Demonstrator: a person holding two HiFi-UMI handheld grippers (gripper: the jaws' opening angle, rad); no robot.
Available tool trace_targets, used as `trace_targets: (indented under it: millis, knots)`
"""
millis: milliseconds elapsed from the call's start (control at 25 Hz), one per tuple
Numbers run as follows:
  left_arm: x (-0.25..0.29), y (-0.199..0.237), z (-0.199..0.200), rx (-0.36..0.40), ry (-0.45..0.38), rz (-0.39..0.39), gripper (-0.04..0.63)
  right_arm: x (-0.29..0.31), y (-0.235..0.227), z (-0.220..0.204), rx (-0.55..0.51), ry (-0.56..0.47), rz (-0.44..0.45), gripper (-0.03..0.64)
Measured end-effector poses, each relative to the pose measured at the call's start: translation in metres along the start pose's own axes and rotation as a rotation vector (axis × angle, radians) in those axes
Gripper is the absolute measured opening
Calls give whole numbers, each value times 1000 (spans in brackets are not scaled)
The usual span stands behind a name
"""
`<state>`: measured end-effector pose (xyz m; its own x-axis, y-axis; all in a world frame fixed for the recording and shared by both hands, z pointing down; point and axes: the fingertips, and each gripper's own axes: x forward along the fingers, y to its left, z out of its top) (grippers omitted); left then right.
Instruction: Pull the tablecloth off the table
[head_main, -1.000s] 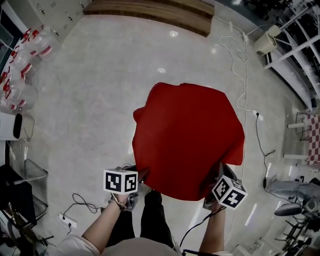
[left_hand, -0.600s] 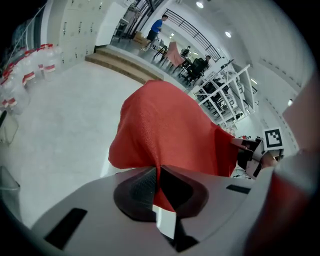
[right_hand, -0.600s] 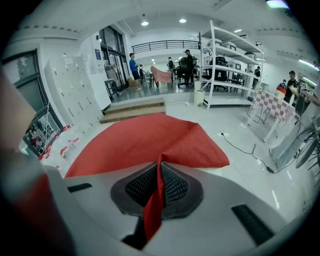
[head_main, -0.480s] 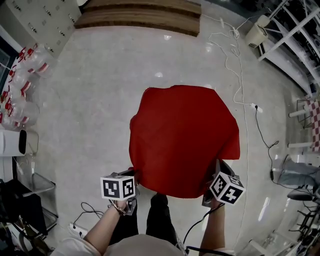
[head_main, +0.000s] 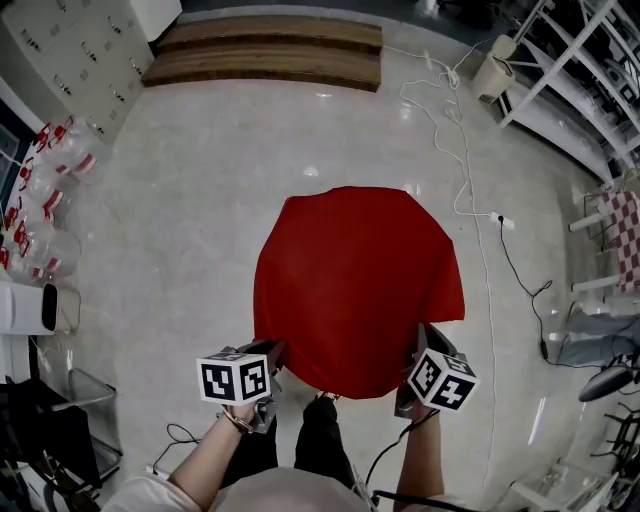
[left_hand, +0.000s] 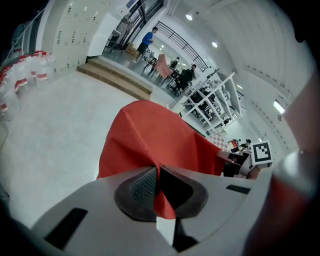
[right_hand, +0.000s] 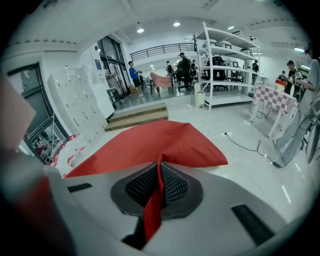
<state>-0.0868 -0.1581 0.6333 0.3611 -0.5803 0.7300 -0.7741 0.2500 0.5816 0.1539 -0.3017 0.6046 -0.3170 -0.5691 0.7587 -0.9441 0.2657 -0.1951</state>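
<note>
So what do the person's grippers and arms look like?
The left gripper and right gripper have light grey bodies, dark textured pads. Each carries a white cube of black square markers. A black cable trails from the right one. Pale short-sleeved top.

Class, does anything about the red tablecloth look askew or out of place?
The tablecloth is pinched into folds at its near edge by the left hand-held gripper and right hand-held gripper; nothing looks torn.

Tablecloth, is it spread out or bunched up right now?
Spread: the tablecloth lies wide and mostly smooth, only its near edge pinched by the left gripper and right gripper.
</note>
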Motion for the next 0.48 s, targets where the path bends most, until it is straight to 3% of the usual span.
trace_targets:
  millis: [480]
  knots:
    - [-17, -40, 15, 42, -53, -65, 25, -35, 5, 4, 18, -53, 51, 34]
